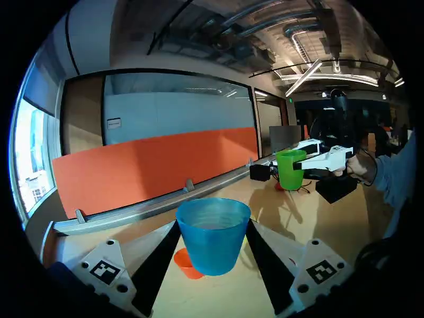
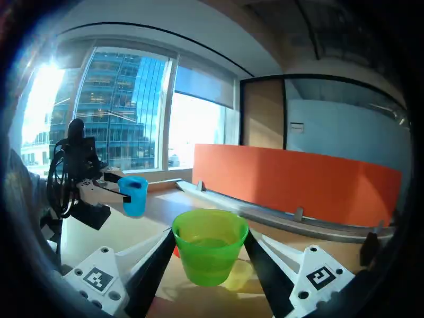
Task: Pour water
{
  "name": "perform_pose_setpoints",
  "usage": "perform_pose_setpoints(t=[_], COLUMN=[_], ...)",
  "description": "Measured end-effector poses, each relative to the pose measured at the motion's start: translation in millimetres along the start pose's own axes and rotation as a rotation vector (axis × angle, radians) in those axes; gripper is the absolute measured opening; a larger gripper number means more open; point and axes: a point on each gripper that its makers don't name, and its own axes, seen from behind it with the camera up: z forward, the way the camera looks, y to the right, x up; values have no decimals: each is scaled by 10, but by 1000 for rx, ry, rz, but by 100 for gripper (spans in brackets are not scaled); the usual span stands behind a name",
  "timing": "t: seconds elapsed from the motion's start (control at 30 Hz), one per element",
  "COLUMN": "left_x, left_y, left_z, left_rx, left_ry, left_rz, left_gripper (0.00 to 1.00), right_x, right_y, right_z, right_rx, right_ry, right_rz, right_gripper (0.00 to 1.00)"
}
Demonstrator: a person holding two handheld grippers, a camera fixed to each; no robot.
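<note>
Both cups are up off the desk (image 1: 339,228). The left gripper (image 1: 213,230) has its two fingers pressed on either side of the blue cup (image 1: 213,252), which stands upright between them, rim just above the fingertips. The right gripper (image 2: 210,241) grips the green cup (image 2: 210,262) the same way, fingers clamped on its flanks. I'd say there is water in it, since a level shows through the wall partway up. Whether the blue cup holds any, I can't tell. Seen from the left gripper, the green cup is well apart, out beyond its right finger, and nothing is tipping yet.

To pour well, I'd first bring the green cup's rim in over the blue cup's mouth, just above and between the left fingers. Only then roll the right wrist, slowly, so the water runs over one edge in a thin stream. The left side should hold level. These cups look thin, so a hard squeeze could buckle them. What looks like a small orange cup (image 1: 185,263) sits on the desk below the left finger.
</note>
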Motion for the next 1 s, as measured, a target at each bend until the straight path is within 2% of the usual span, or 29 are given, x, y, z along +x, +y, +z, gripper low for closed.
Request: perform_pose_setpoints(t=[0.57,1.0], left_x=[-460,-862], left_y=[58,160], left_z=[93,169], left_rx=[-38,-87], left_ry=[-135,-255], left_rz=[31,49], left_gripper=[86,86], right_x=[-472,-866], right_y=[-57,-70], right_z=[31,27], right_rx=[47,78], right_ry=[-129,-234], right_rz=[-24,-31], right_gripper=[91,91])
